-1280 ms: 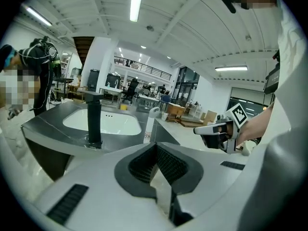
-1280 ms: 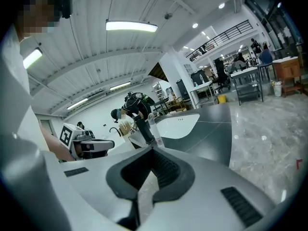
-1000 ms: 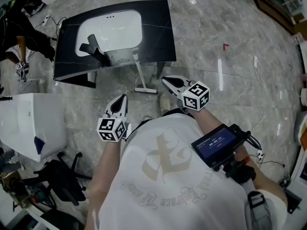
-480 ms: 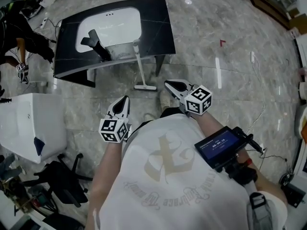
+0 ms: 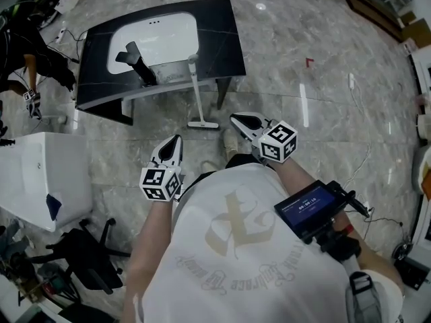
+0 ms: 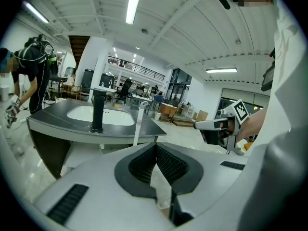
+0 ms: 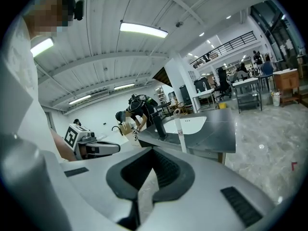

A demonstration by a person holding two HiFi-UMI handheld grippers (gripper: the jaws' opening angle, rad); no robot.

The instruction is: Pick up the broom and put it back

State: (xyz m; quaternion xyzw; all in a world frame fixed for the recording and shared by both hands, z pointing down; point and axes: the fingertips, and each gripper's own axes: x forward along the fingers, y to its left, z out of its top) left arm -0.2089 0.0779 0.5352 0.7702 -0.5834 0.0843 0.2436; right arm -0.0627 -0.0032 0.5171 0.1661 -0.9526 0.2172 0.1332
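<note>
The broom [image 5: 196, 93] leans on the sink counter [image 5: 223, 32], untouched.
It stands just beyond the left gripper [image 5: 176, 140] and right gripper [image 5: 234, 118], both pinched together and empty.

The left hand-held gripper [image 5: 176, 138] and right hand-held gripper [image 5: 236, 118] now sit slightly lower in the head view, while the worktop [image 5: 219, 39] and broom [image 5: 196, 93] have edged upward.

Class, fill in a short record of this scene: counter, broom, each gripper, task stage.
Counter: dark, with white basin and black tap
Broom: head on floor, handle leaning against counter's front edge
Left gripper: shut, empty, short of the broom
Right gripper: shut, empty
Task stage: broom not yet picked up
</note>
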